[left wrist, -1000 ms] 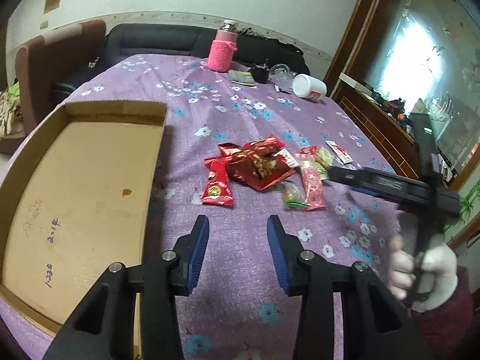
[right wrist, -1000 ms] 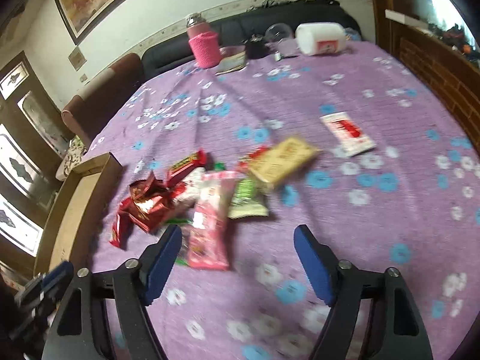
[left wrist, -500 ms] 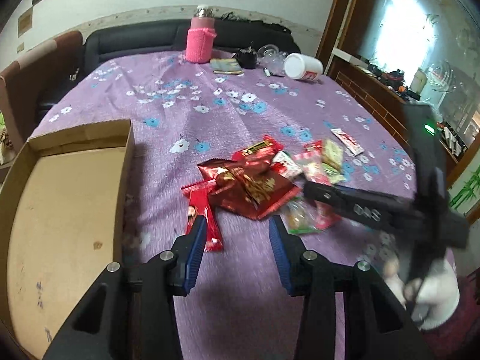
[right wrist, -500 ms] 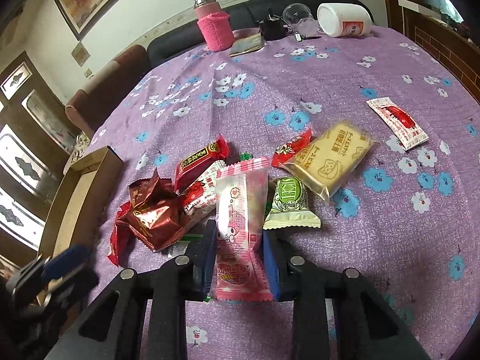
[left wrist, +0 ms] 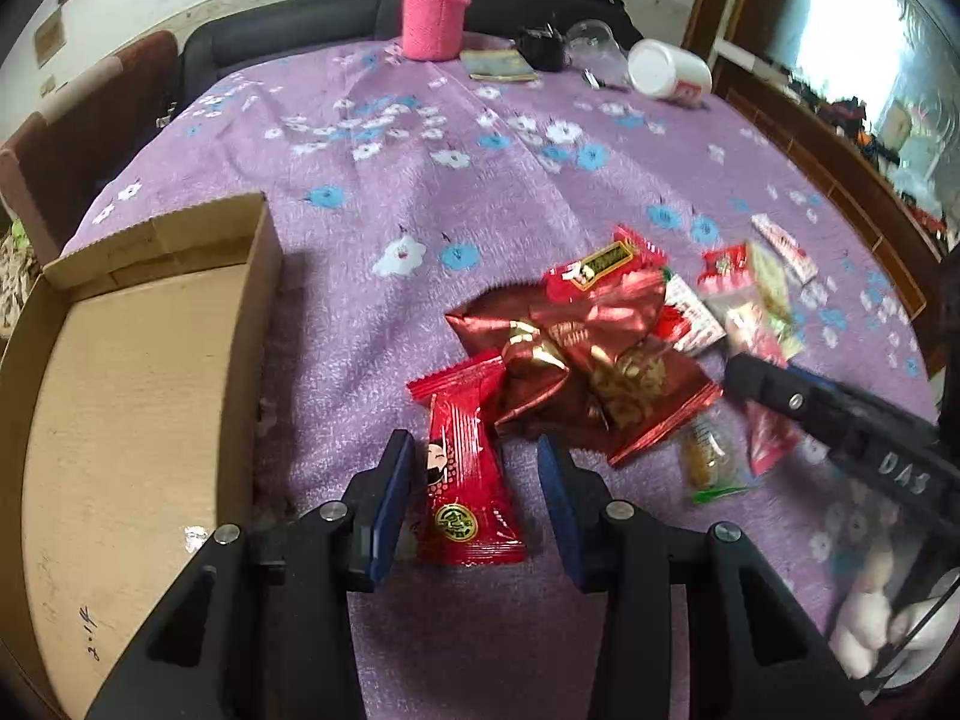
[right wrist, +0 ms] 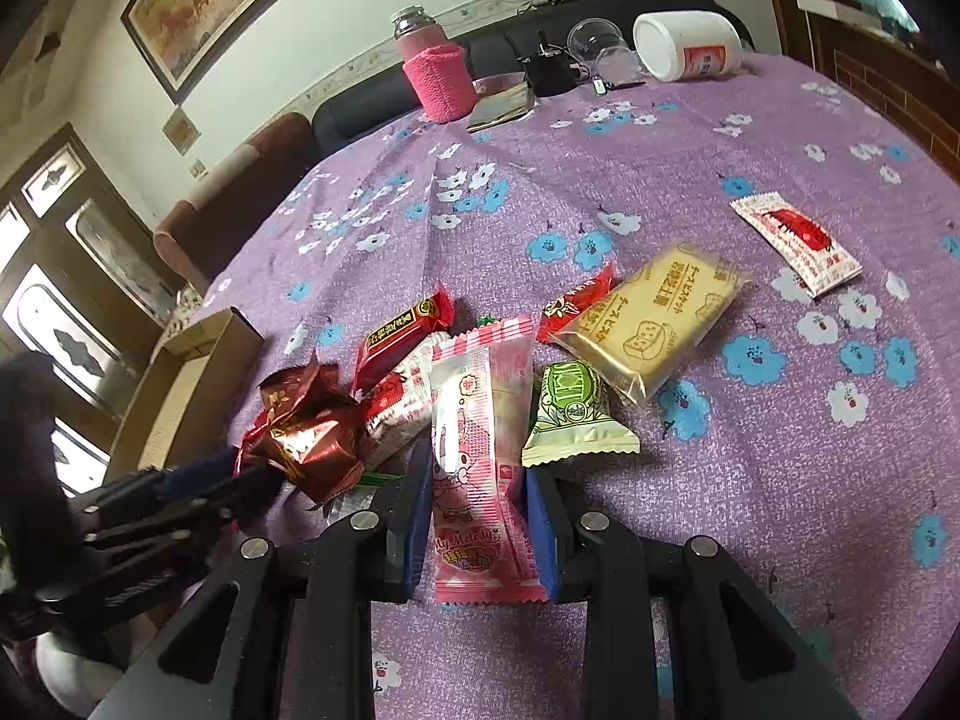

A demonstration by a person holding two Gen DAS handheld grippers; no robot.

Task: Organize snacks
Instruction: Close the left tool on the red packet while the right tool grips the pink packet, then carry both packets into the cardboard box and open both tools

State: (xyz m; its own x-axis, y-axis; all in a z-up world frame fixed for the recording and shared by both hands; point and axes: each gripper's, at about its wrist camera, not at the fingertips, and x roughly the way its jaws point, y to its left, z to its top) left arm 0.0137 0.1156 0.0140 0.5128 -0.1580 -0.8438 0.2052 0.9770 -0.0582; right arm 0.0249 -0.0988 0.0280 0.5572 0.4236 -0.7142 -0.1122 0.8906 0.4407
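Right gripper (right wrist: 480, 519) is clamped on the pink Melody snack pack (right wrist: 483, 456), which lies flat on the purple floral cloth (right wrist: 750, 462) at the pile's near edge. Your left gripper (left wrist: 474, 498) has jaws apart w/ the red packet (left wrist: 465, 480) between them, pads not pressing. Cardboard box (left wrist: 120, 396) sits just left of it; green packet (right wrist: 573, 414) beside the pink one.

A long pink snack packet (right wrist: 480, 456) lies flat, pinched between blue pads. Beside it sit a green-and-cream pouch (right wrist: 570, 414), a clear-wrapped yellow biscuit pack (right wrist: 654, 318) and crumpled dark-red foil wrappers (left wrist: 588, 360). A red sachet (left wrist: 462, 474) lies nearest an open cardboard box (left wrist: 126, 396).
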